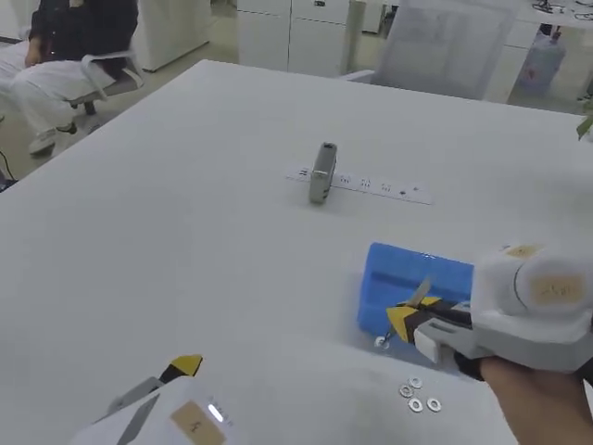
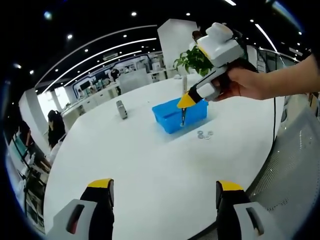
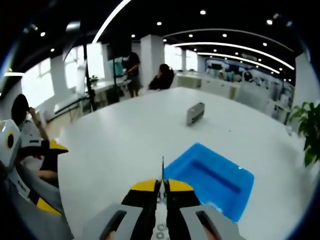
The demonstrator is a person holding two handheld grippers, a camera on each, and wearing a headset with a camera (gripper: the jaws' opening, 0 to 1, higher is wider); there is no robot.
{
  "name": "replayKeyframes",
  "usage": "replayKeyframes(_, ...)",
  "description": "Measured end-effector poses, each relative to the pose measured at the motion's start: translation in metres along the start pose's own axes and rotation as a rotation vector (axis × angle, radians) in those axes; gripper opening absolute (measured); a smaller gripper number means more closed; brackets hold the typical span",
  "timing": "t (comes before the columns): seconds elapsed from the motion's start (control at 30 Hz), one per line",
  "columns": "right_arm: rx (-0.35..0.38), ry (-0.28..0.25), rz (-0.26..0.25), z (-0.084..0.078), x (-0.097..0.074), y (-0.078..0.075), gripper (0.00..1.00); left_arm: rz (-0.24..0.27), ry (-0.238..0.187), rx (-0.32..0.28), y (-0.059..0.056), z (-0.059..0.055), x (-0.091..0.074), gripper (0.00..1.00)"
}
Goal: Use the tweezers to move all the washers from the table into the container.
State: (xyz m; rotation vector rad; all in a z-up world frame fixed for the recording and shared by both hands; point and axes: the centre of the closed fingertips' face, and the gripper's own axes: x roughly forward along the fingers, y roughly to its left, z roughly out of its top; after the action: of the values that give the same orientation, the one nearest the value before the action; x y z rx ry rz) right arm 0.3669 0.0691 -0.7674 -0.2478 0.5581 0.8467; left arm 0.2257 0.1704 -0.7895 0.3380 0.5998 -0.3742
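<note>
Right gripper point(image 1: 400, 320): tilted downward, jaws clamping slim metal tweezers point(image 2: 183, 117) at edge of shallow blue plastic container point(image 1: 408, 269).
Left gripper point(image 2: 165, 187): held low, jaws spread apart.

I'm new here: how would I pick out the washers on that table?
Start at the big white table and find the blue container near the person's right-hand side. Just on the near side of it, on bare tabletop, lies a small cluster of washers: tiny flat silver rings, unlike the chunky grey block standing mid-table.

White table point(image 1: 185, 232), ceiling lights point(image 3: 202, 12), probably office.
</note>
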Motion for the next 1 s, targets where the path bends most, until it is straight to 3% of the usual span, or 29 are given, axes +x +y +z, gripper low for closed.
replayKeyframes(0.17,-0.004,-0.030,-0.017,0.014,-0.001,-0.010,0.02,-0.015,0.006,0.004,-0.003,-0.001,0.001,0.87)
replayKeyframes(0.43,0.020,-0.073,-0.058,0.029,0.013,-0.028,0.02,-0.021,0.010,0.012,-0.004,-0.002,0.001,0.86)
replayKeyframes(0.77,0.078,-0.050,-0.087,0.012,0.043,-0.046,0.02,-0.016,0.020,0.017,-0.003,-0.003,0.002,0.86)
replayKeyframes(1.0,0.100,-0.019,-0.086,-0.002,0.059,-0.048,0.02,-0.012,0.030,0.015,-0.003,-0.005,0.003,0.86)
